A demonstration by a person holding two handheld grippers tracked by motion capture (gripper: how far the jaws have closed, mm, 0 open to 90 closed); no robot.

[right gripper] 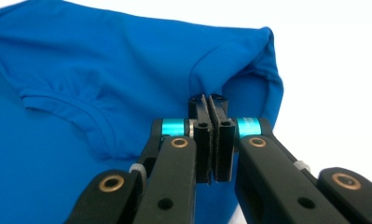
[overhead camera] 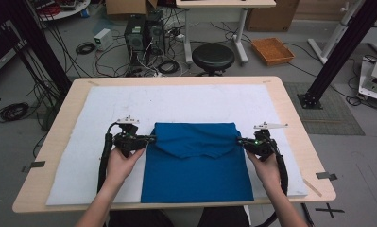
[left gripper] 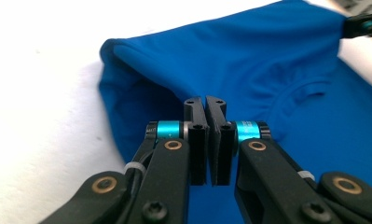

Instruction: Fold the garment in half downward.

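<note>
Blue garment (overhead camera: 198, 163), folded, lies flat on the white padded sheet (overhead camera: 82, 142) that covers the wooden table (overhead camera: 290, 113); its upper part is doubled over toward the person, with a curved neckline edge showing across the middle. High view: left gripper (overhead camera: 150, 139) meets the garment's left edge at the fold, right gripper (overhead camera: 239, 141) meets the right edge at the same height, each carried in a hand (overhead camera: 122, 163) entering from below; round black stool (overhead camera: 213, 56) and orange tray (overhead camera: 272, 50) stand on the floor beyond the table. Left gripper view: left gripper (left gripper: 205, 103) has its jaws brought together, tips against the blue cloth at the folded corner; a thin layer appears to be pinched between the pads, though the black tips hide the contact itself. The other gripper shows at the top right corner, on the far edge. Right gripper view: right gripper (right gripper: 208, 100) has its jaws pressed together on a gathered pleat of cloth, which rises from the tips into the folded corner; neckline seam lies to the left.
</note>
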